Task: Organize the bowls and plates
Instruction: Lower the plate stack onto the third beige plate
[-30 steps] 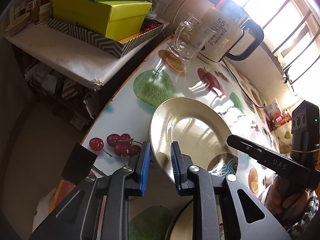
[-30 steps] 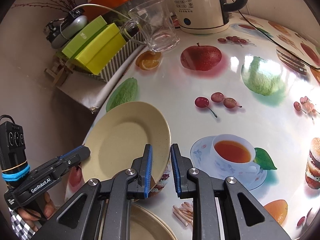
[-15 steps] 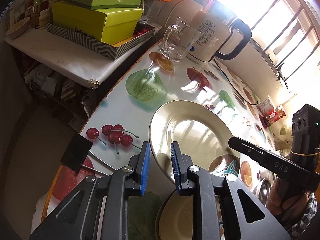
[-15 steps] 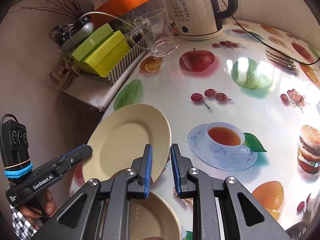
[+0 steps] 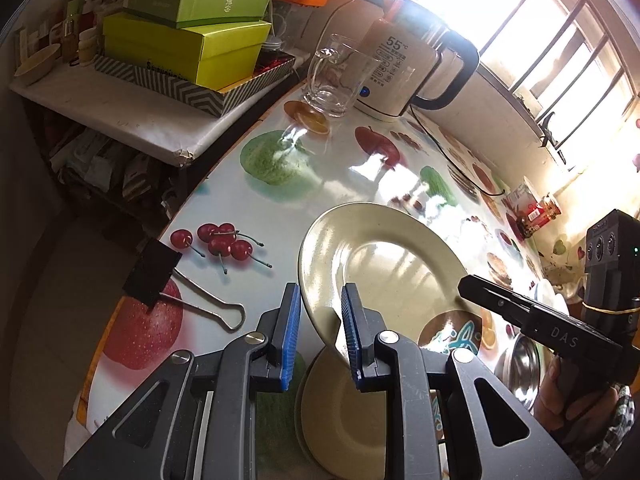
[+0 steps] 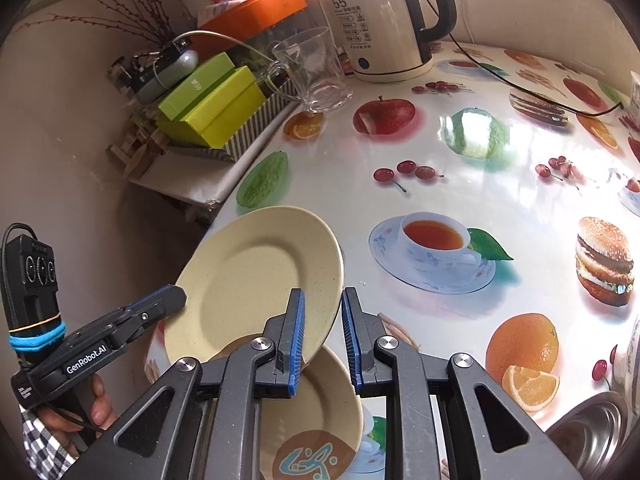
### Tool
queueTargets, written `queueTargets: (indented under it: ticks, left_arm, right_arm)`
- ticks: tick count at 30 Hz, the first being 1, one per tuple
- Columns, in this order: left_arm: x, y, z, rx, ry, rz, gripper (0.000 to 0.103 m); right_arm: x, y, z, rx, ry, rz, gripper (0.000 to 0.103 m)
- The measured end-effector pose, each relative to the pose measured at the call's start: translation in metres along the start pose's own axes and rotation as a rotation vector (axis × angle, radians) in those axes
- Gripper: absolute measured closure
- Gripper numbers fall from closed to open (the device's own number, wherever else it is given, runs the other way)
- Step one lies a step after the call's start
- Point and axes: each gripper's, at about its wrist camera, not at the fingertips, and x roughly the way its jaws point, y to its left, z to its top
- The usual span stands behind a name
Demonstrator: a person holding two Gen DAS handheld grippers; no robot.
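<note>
Both my grippers pinch one beige plate (image 6: 256, 276) by opposite rims: left fingers (image 5: 354, 320) on near edge, right fingers (image 6: 298, 320) likewise. Plate tilted, face up, held above second plate (image 6: 320, 412) on worktop (image 6: 460, 168).

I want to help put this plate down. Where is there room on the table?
Bare table lies between the glass mug and kettle and you. Crowded: the near edge, with another plate and metal bowl.
</note>
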Motion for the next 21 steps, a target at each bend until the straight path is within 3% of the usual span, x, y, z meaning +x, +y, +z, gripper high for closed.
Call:
queueTargets:
  ticks: [21]
  left_arm:
    - [-0.012,-0.006,-0.037,0.006,0.002,-0.012,0.081]
  right_arm:
    - [-0.021,-0.006,-0.046,0.045,-0.022,0.021,0.084]
